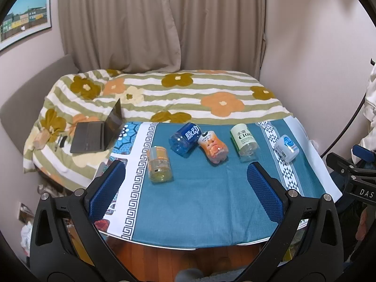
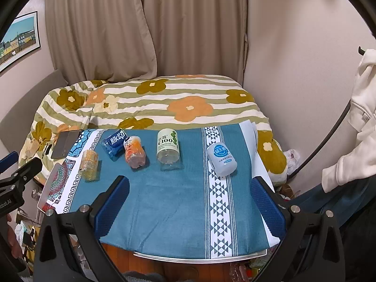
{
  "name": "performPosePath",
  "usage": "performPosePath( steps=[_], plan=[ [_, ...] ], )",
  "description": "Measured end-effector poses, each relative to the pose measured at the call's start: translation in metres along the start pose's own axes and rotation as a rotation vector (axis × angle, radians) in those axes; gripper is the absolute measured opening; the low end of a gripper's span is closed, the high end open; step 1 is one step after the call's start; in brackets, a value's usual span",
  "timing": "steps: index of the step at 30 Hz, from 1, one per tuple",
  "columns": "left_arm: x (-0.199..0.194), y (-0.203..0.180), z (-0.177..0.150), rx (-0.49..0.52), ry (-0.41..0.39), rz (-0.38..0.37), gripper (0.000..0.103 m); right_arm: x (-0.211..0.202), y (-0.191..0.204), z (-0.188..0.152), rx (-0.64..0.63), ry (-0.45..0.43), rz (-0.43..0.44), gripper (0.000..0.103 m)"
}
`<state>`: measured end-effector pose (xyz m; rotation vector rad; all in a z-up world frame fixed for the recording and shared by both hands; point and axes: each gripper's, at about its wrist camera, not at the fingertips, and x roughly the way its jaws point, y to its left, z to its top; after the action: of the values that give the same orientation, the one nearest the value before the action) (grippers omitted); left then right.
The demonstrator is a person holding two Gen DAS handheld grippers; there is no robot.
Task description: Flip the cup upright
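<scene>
Several plastic cups lie on their sides in a row across the far part of a blue cloth-covered table [image 1: 199,199]: a yellow one [image 1: 158,164] [image 2: 89,164], a dark blue one [image 1: 185,138] [image 2: 114,142], an orange one [image 1: 212,148] [image 2: 134,151], a green-and-white one [image 1: 244,141] [image 2: 168,148] and a white one with a blue label [image 1: 286,148] [image 2: 222,158]. My left gripper [image 1: 185,176] is open and empty, held above the near half of the table. My right gripper [image 2: 190,188] is open and empty, also short of the row.
A bed with a flowered quilt [image 1: 176,96] lies behind the table. An open laptop [image 1: 98,134] sits on it at the left. Curtains [image 1: 152,23] hang behind. A white garment [image 2: 362,117] hangs at the right. The table's near edge [image 1: 188,246] is over a wooden floor.
</scene>
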<state>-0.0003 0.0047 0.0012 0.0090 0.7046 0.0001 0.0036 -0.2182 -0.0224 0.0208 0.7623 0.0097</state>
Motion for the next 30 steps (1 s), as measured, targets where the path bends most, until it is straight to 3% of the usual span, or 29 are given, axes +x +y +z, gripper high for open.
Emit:
performPosePath(
  steps=[30],
  plan=[
    [-0.0021, 0.0003, 0.0012, 0.007, -0.003, 0.000, 0.103, 0.0000, -0.0002, 0.0006, 0.003, 0.002, 0.000, 0.102]
  ],
)
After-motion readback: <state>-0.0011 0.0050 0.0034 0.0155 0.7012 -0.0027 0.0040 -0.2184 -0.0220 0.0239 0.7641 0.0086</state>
